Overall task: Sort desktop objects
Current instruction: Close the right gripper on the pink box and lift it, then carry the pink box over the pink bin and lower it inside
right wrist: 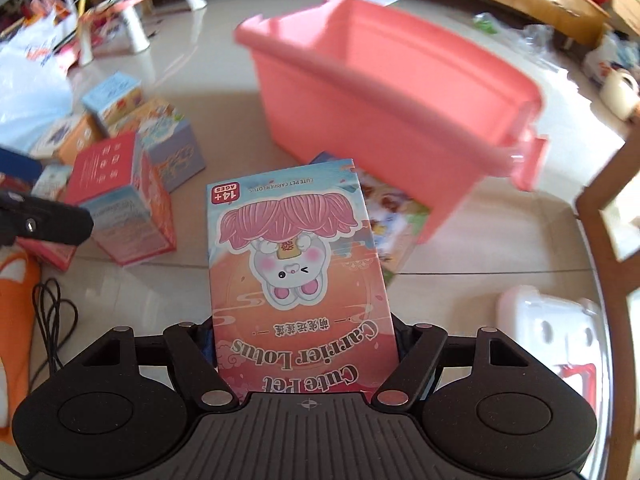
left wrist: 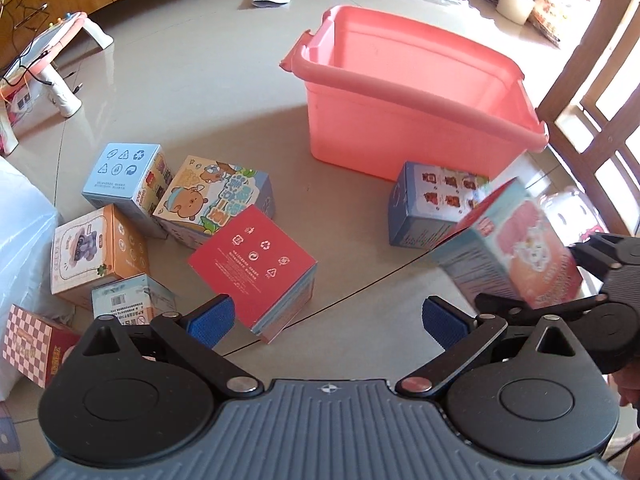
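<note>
The right gripper [right wrist: 306,344] is clamped on the Cute Pet box [right wrist: 298,276], lifted just in front of the pink bin [right wrist: 404,120]; the carry is under way, and next needs clearing the bin's near rim. The left gripper [left wrist: 326,318] hangs released above the red box [left wrist: 256,268]

Rabbit-print box [right wrist: 296,264] lifted, tilted, near empty pink bin [right wrist: 400,92]

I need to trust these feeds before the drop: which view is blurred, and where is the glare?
Right wrist view: motion blur smears the pink bin and floor clutter; only the Cute Pet box, clamped in the right tongs, stays sharp. Left wrist view: mostly crisp, but that same box is smeared at right, with sun glare on the floor tiles and washed-out window side; fisheye bending in both.
</note>
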The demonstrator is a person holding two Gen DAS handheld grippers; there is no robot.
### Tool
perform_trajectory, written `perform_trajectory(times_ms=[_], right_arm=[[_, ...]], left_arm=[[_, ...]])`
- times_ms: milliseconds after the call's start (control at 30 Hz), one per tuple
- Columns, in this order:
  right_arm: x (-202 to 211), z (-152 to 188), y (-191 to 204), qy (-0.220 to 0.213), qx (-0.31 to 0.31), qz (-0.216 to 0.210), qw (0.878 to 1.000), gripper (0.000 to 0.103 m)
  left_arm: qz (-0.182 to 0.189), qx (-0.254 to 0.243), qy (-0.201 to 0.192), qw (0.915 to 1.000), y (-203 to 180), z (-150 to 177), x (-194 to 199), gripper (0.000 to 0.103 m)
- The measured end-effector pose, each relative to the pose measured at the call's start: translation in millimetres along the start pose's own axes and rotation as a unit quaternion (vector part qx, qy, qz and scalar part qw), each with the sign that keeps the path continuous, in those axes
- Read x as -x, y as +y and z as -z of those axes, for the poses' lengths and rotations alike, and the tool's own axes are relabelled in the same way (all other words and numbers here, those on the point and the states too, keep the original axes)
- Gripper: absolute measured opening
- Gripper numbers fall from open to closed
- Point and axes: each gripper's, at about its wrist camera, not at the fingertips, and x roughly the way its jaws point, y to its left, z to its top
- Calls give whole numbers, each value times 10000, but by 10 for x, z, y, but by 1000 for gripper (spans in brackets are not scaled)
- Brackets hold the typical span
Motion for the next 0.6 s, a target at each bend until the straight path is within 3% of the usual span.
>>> perform_trajectory(times_ms=[200,500,600], right_arm=[[547,9,-500,-435,-793,223,9957,69],[953,-797,-629,-921,-1526,395,9832,69],[790,-1291,-499,-836,-1610,488,9822,69]], left_arm=[[38,-127,-165,9998,-123,-44,96,102],[218,-261,-181,9993,-236,-68,31,102],[283,-285,-202,9990,-287,-85,-2,102]])
